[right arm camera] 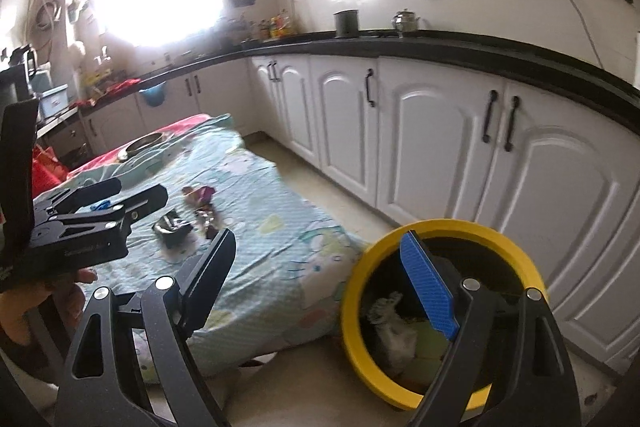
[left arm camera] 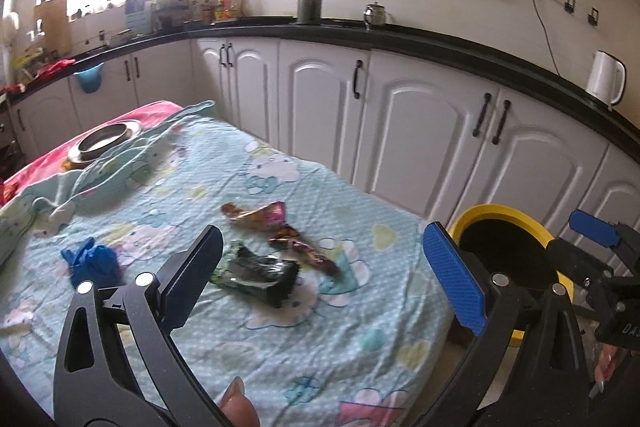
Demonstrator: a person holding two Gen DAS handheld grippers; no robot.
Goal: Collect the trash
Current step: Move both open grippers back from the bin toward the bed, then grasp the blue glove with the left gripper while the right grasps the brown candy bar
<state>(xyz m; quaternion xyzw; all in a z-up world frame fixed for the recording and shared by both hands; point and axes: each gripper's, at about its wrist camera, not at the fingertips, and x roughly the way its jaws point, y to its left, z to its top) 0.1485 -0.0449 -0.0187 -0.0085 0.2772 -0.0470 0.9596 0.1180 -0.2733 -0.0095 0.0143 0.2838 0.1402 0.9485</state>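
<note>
Little writing could be read: pale letters along the side of the left gripper (right arm camera: 108, 197), seen from the right wrist, were too blurred to make out, and the wrappers' print was illegible. The sheet (left arm camera: 280, 347) over the table, pale blue-green, carried cartoon cat figures with bows. On it lay the trash: a dark green and black foil wrapper (left arm camera: 256, 277), crumpled and shiny, just beside a twisted pink-and-gold wrapper (left arm camera: 260, 214) and a darker crumpled wrapper strip (left arm camera: 308, 251) running off toward the right. Well apart to the left lay a bunched blue glove (left arm camera: 92, 259). At the far end a metal bowl (left arm camera: 106, 139) sat on the rumpled cloth. The left gripper's jaws stood wide apart above the sheet, nothing between them, framing the dark wrapper. The right gripper (right arm camera: 320, 275) was likewise spread wide and empty, over the yellow-rimmed bin (right arm camera: 400, 239) on the floor beside the table, with crumpled pale rubbish (right arm camera: 394, 331) visible inside it.
</note>
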